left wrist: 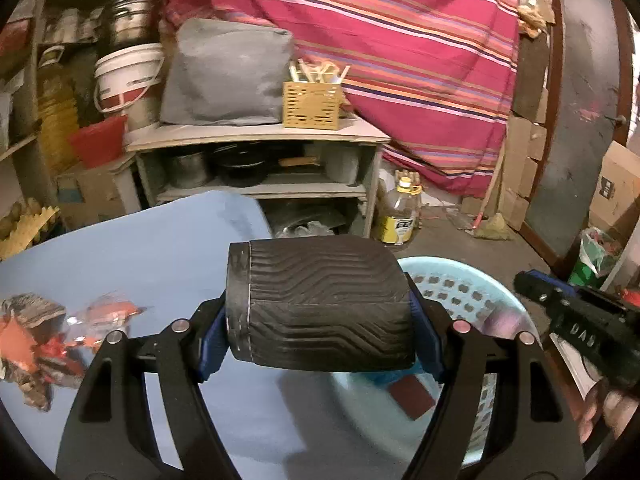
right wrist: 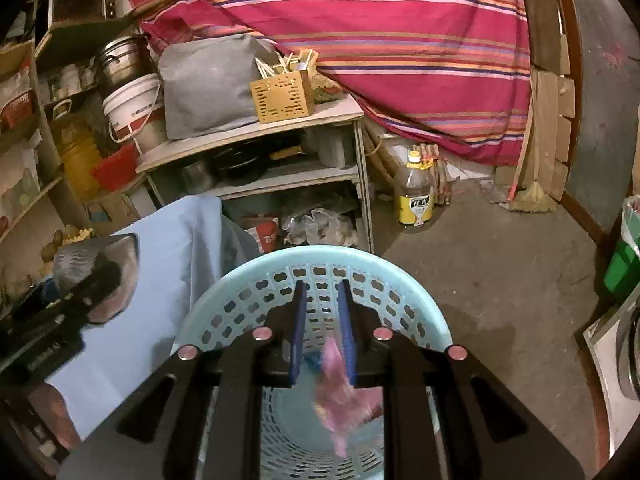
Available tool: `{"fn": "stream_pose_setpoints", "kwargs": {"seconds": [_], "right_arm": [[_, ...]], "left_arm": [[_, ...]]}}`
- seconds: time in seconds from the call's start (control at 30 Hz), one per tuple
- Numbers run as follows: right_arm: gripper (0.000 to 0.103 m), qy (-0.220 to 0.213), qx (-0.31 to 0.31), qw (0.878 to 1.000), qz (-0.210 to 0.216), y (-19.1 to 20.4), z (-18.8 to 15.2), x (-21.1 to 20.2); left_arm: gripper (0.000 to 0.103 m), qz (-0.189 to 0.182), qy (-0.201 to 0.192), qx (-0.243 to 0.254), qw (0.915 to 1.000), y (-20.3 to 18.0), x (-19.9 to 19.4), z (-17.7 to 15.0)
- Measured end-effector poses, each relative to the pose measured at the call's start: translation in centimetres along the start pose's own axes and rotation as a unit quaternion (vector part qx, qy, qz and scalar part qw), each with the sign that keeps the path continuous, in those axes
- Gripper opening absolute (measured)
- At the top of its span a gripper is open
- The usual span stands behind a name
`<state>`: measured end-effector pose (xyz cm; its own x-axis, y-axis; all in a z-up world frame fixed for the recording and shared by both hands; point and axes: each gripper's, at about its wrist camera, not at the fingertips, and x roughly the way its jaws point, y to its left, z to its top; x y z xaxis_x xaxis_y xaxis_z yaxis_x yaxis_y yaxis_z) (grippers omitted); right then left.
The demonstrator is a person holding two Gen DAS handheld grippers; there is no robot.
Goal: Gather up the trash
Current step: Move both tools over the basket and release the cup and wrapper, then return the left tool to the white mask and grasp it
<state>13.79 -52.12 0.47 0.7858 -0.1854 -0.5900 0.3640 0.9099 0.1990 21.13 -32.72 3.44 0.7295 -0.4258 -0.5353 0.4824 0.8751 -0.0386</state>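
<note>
Where the left wrist view begins, at the bottom of the frame, the left gripper (left wrist: 320, 312) is seen with its fingers set wide and closed on a black ribbed paper cup (left wrist: 320, 304), which is held sideways across the frame centre, its ends pressed against the blue pads. Under it, a tabletop covered in light blue cloth (left wrist: 140, 272) is seen at lower left, and crumpled orange and brown wrappers (left wrist: 36, 336) lie on it at the left edge, blurred. A pale blue perforated basket (left wrist: 460, 280) is seen just right of the cup, with a dark red flat piece (left wrist: 412, 394) in its bottom. The right gripper's black body is seen at the right edge; partial white lettering on it is too blurred to read.

In the right wrist view, the right gripper (right wrist: 323, 328) is held over the basket (right wrist: 248, 300) at lower centre, its fingers narrow; a pink crumpled piece (right wrist: 340, 388) hangs blurred at their base over the basket's inside, and whether it is pinched cannot be told.

Farther off, a grey shelf unit (right wrist: 256, 132) carries a grey bag (right wrist: 208, 84) and a yellow slotted box (right wrist: 282, 96) of sticks. A clear bottle with a yellow label (right wrist: 414, 196) stands on the floor at right centre; its printing is illegible. A white bucket with a red band (right wrist: 134, 110) is seen at upper left, its lettering unreadable. A red striped cloth (right wrist: 380, 40) fills the top of the frame.
</note>
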Motion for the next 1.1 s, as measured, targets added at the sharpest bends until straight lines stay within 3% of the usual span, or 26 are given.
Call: {"fn": "stream_pose_setpoints", "kwargs": {"seconds": [0.2,0.53,0.6,0.77,0.8,0.83,0.9,0.97,1.03,1.1], "right_arm": [[0.016,0.004,0.003,1.0,-0.005,0.1,-0.1,0.3],[0.017,0.002,0.026,1.0,-0.017,-1.3,-0.3,-0.2],[0.017,0.004,0.022,1.0,-0.019,-1.1,-0.3,-0.1],[0.018,0.008,0.011,1.0,-0.022,-0.3,-0.3,0.1],[0.027,0.009,0.011,1.0,-0.023,-0.1,-0.3,0.2],[0.048,0.011,0.013,1.0,-0.025,0.1,-0.2,0.3],[0.066,0.007,0.017,1.0,-0.025,0.4,-0.2,0.4],[0.066,0.009,0.015,1.0,-0.023,1.0,-0.2,0.6],[0.079,0.01,0.014,1.0,-0.02,1.8,-0.3,0.7],[0.084,0.01,0.01,1.0,-0.02,2.7,-0.5,0.9]], "left_arm": [[0.073,-0.011,0.008,0.009,0.9999,-2.2,1.4,0.4],[0.073,-0.008,0.018,0.01,0.9997,-2.1,2.4,0.4],[0.084,-0.005,0.022,0.007,0.9997,-1.7,2.3,0.3],[0.093,0.011,0.018,0.001,0.9998,0.3,1.2,-0.1],[0.095,0.016,0.018,0.002,0.9997,0.9,0.8,-0.2],[0.095,0.02,0.018,0.002,0.9996,1.5,0.4,-0.3],[0.098,0.032,0.017,0.003,0.9993,2.8,-0.5,-0.6],[0.098,0.049,0.017,0.005,0.9987,4.6,-1.6,-1.0],[0.098,0.064,0.018,0.004,0.9978,6.5,-2.5,-1.3],[0.098,0.079,0.021,0.0,0.9967,8.9,-3.4,-1.9]]}}
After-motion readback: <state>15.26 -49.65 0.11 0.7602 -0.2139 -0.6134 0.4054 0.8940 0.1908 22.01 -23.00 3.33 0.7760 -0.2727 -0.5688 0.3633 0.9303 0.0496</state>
